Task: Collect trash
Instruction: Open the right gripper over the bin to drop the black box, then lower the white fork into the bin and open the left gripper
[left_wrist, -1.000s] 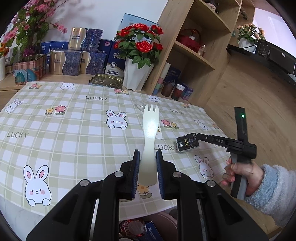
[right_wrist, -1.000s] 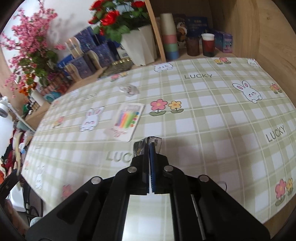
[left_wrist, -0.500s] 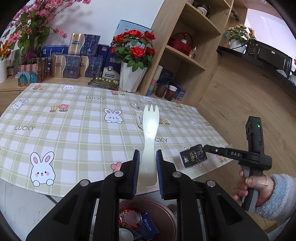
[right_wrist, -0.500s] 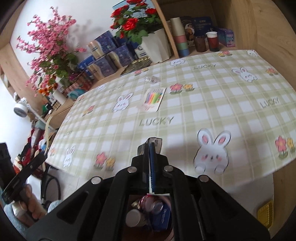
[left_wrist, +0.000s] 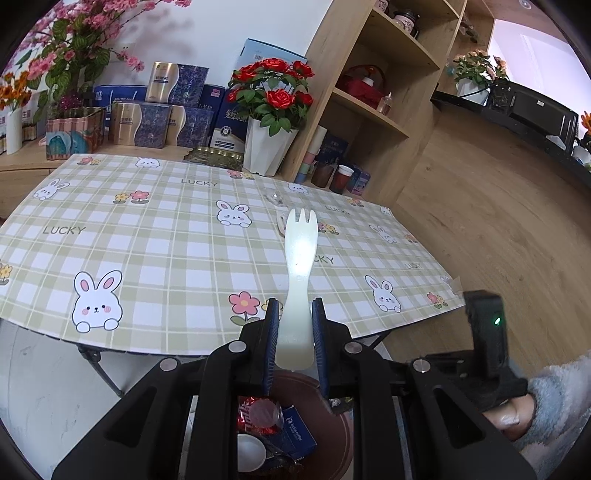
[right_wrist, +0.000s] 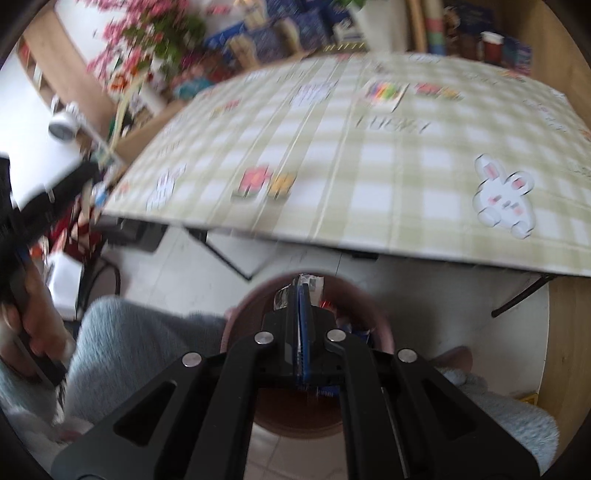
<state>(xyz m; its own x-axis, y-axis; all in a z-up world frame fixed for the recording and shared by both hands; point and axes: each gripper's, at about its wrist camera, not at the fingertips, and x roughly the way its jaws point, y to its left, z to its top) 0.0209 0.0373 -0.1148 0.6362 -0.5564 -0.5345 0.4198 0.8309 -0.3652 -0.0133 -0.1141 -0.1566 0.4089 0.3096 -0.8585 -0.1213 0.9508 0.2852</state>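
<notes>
My left gripper (left_wrist: 294, 326) is shut on the handle of a white plastic spork (left_wrist: 301, 254), which points out over the front edge of the checked table (left_wrist: 166, 240). Under it stands a brown-pink bin (left_wrist: 341, 432) with a red can and a blue carton inside. My right gripper (right_wrist: 301, 291) points steeply down over the same bin (right_wrist: 376, 314). It is shut on a small dark sachet (right_wrist: 283, 295), whose crumpled end sticks out past the tips. In the left wrist view only the right gripper's black body (left_wrist: 484, 332) shows, with a hand on it.
A colourful flat packet (right_wrist: 384, 92) and a clear wrapper (left_wrist: 276, 197) lie on the table. Boxes, a vase of red roses (left_wrist: 271, 147) and a wooden shelf (left_wrist: 369, 110) stand behind it. Folding table legs (right_wrist: 221, 254) and a person's fleece-clad legs (right_wrist: 140, 343) flank the bin.
Both grippers have drawn back off the table to its front edge. The right one has swung down over the bin with the sachet. The left still holds the spork.
</notes>
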